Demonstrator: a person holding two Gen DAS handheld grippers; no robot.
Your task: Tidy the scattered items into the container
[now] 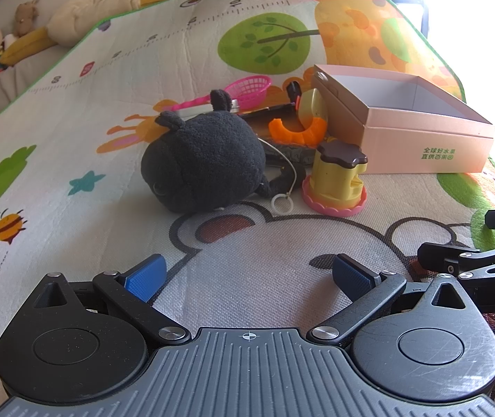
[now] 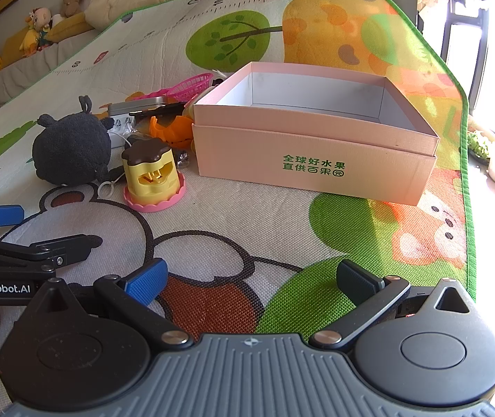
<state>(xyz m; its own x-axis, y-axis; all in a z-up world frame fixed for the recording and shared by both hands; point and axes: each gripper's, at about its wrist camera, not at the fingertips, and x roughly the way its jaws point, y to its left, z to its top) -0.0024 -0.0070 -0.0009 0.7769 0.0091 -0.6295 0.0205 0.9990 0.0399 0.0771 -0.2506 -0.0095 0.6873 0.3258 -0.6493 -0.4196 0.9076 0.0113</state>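
Note:
A pink cardboard box (image 2: 317, 153), open and empty, stands on a cartoon play mat; it also shows in the left wrist view (image 1: 421, 139). Left of it lies a pile: a black plush toy (image 1: 202, 163) (image 2: 72, 147), a yellow toy with a brown lid on a pink base (image 1: 338, 177) (image 2: 152, 175), an orange ring piece (image 1: 296, 132) (image 2: 171, 130), a pink plastic basket (image 1: 247, 88) (image 2: 192, 85) and a silver tin (image 2: 136, 106). My left gripper (image 1: 249, 278) is open and empty, short of the plush. My right gripper (image 2: 252, 279) is open and empty, in front of the box.
The mat's green edge (image 2: 466, 173) runs along the right, with floor and a bright window beyond. Stuffed toys and cushions (image 2: 56, 17) line the far left side. A white ring on a cord (image 1: 282, 203) lies beside the plush.

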